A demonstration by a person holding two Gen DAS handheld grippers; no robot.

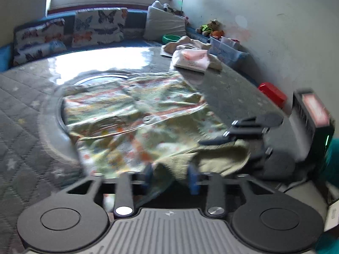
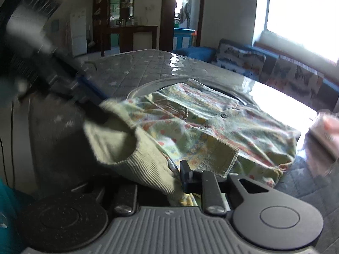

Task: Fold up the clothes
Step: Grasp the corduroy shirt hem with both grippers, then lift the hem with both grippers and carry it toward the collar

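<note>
A floral child's top [image 1: 131, 110] [image 2: 211, 127] with pale green ribbed cuffs lies spread on the grey quilted table cover [image 1: 27, 105]. In the left wrist view my left gripper [image 1: 171, 178] has its blue pads [image 1: 193, 182] well apart, and a ribbed sleeve cuff [image 1: 178, 163] hangs loosely between them. My right gripper [image 1: 214, 142] comes in from the right, its fingers closed on the same green cuff. In the right wrist view the cuff [image 2: 146, 169] drapes over my right gripper [image 2: 175, 182] and hides one finger. The left gripper [image 2: 99, 110] reaches into the sleeve from the upper left.
A folded stack of pink and white clothes [image 1: 190, 60] sits at the table's far right, with a blue plastic bin [image 1: 228, 50] behind it. A red object [image 1: 273, 94] lies by the right edge. Butterfly cushions [image 1: 99, 27] line the bench behind. A teal sleeve [image 1: 332, 154] shows at right.
</note>
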